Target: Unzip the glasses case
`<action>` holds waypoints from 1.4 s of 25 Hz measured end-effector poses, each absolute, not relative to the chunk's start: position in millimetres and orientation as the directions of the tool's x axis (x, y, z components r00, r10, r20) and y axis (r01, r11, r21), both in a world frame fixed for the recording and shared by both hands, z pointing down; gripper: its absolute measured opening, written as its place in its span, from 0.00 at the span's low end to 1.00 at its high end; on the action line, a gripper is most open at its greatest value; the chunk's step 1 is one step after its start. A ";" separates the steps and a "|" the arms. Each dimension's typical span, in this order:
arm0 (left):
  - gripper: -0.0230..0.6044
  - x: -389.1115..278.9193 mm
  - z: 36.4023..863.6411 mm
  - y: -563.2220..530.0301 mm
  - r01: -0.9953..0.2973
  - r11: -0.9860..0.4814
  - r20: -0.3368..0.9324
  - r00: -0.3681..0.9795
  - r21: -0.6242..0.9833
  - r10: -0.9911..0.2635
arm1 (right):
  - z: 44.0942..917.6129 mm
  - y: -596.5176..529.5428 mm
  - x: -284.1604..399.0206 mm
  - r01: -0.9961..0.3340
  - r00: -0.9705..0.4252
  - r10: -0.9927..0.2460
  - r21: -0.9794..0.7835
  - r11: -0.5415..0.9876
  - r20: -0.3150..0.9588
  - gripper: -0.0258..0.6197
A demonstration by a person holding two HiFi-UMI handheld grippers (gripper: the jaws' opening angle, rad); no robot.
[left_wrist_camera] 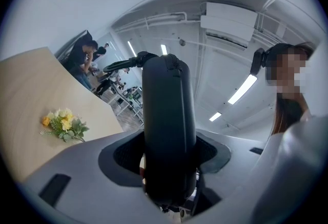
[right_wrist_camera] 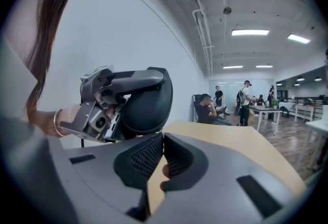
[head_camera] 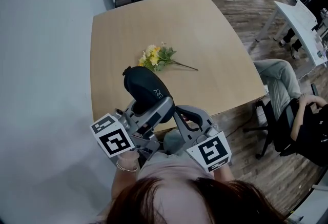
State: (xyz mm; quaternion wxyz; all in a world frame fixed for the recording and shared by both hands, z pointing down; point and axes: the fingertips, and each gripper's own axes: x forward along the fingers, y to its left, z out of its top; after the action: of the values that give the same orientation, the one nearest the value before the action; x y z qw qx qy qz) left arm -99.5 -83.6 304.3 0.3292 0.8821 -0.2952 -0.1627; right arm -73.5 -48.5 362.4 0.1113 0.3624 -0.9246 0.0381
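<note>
Left tongs [head_camera: 152,108] grip the case [head_camera: 145,86] upright. Right tongs [right_wrist_camera: 163,138], closed and empty at its 4 o'clock, should next seek the zipper pull.

pale lettering [head_camera: 157,91] on black glasses case [head_camera: 142,82], too small to read

Light: bright, even; ceiling strips [right_wrist_camera: 250,32] above the jaws.
Shadows: faint.
Edges: gripper views bowed, black corners.
Focus: case [left_wrist_camera: 169,115] between jaws dark, soft.
</note>
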 end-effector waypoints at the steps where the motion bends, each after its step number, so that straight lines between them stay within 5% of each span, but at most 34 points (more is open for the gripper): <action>1: 0.46 -99.9 305.0 -83.5 -0.413 -0.609 -0.091 0.774 0.677 -0.626 | 362.7 -48.8 -74.1 -0.678 -0.713 -0.661 0.013 0.735 0.234 0.06; 35: 0.46 -85.9 328.3 -85.9 -0.421 -0.642 0.074 0.866 0.641 -0.494 | 381.0 -63.6 -73.6 -0.659 -0.678 -0.666 0.145 0.738 0.311 0.07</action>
State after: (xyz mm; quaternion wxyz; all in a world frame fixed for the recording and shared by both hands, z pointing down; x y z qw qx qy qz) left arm -85.9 -85.9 328.3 0.3396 0.9044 -0.2527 -0.0538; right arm -73.6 -63.6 381.0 0.1739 0.3616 -0.9159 -0.0103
